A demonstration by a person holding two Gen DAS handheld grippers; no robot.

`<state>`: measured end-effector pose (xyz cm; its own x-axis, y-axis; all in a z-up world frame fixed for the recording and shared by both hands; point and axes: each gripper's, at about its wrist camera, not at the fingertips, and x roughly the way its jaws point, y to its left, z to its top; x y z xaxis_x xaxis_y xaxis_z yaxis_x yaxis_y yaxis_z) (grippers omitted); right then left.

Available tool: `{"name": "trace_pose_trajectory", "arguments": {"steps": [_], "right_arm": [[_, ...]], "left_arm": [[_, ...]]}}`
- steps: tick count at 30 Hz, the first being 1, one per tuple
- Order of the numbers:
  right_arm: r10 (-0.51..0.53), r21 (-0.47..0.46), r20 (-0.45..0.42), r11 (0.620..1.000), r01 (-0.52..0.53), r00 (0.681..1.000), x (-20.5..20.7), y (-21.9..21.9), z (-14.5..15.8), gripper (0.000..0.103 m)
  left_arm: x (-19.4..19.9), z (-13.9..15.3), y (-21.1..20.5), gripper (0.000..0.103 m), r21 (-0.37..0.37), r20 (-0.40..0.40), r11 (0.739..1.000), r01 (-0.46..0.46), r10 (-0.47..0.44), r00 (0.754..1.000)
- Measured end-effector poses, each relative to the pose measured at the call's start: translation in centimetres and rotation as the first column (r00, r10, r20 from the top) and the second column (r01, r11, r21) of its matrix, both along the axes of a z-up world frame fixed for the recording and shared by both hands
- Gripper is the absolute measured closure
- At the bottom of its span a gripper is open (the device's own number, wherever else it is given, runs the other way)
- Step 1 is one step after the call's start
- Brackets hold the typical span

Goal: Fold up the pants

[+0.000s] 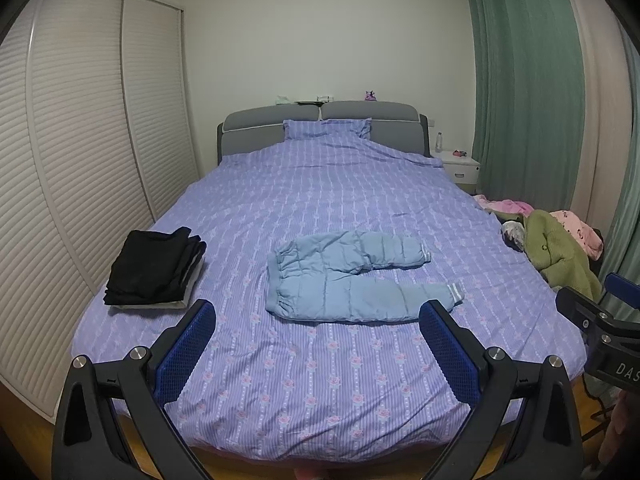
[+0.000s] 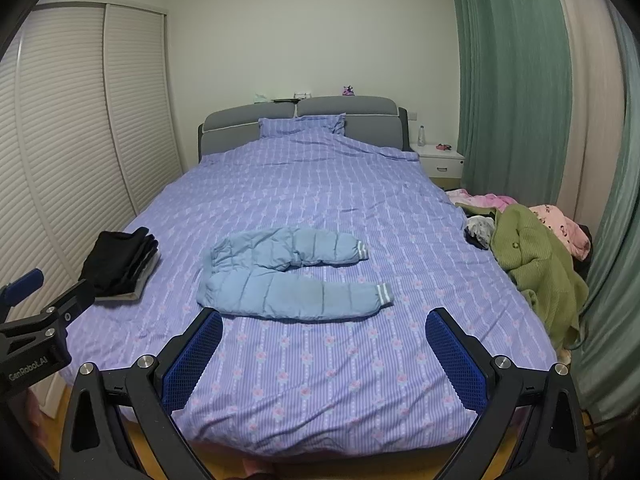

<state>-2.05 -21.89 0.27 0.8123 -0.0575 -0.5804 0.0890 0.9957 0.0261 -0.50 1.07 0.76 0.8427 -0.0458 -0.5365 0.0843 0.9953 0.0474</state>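
Light blue padded pants (image 1: 352, 280) (image 2: 288, 276) lie flat on the purple bedspread (image 1: 320, 392) (image 2: 320, 392), waistband to the left, both legs pointing right with striped cuffs, spread apart in a sideways V. My left gripper (image 1: 320, 316) hovers open over the foot of the bed, short of the pants, nothing between its blue pads. My right gripper (image 2: 324, 324) is likewise open and empty, just in front of the near leg. Each gripper shows at the edge of the other's view.
A stack of folded dark clothes (image 1: 156, 268) (image 2: 120, 264) sits on the bed's left side. A heap of green and pink garments (image 1: 560, 248) (image 2: 532, 248) lies at the right edge. Louvred wardrobe doors (image 1: 80, 160) stand left, green curtains (image 1: 528, 80) and a white nightstand (image 1: 460, 166) right.
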Motion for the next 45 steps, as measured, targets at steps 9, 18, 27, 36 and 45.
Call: {"name": "trace_pose_trajectory", "arguments": {"steps": [9, 18, 27, 36, 45], "right_arm": [[-0.005, -0.002, 0.002, 1.000, 0.005, 1.000, -0.2, -0.2, 0.3, 0.000], [-0.005, -0.002, 0.003, 1.000, 0.005, 1.000, -0.3, -0.2, 0.2, 0.000], [0.004, 0.000, 0.002, 1.000, -0.004, 1.000, -0.1, -0.2, 0.4, 0.000], [0.011, 0.003, -0.005, 1.000, -0.011, 1.000, 0.6, -0.3, 0.2, 0.000], [0.010, 0.006, -0.025, 1.000, -0.009, 1.000, 1.6, -0.4, -0.3, 0.000]], "left_arm": [[0.2, 0.0, -0.1, 0.000, -0.005, -0.005, 1.000, -0.003, 0.003, 1.000], [0.4, 0.1, -0.1, 0.000, -0.008, -0.002, 1.000, -0.004, 0.004, 1.000], [0.5, 0.4, 0.0, 0.000, -0.015, 0.002, 1.000, -0.008, 0.008, 1.000], [0.5, 0.3, 0.1, 0.000, -0.017, 0.002, 1.000, -0.010, 0.010, 1.000], [1.8, -0.1, 0.3, 0.000, -0.018, -0.016, 1.000, -0.008, 0.007, 1.000]]}}
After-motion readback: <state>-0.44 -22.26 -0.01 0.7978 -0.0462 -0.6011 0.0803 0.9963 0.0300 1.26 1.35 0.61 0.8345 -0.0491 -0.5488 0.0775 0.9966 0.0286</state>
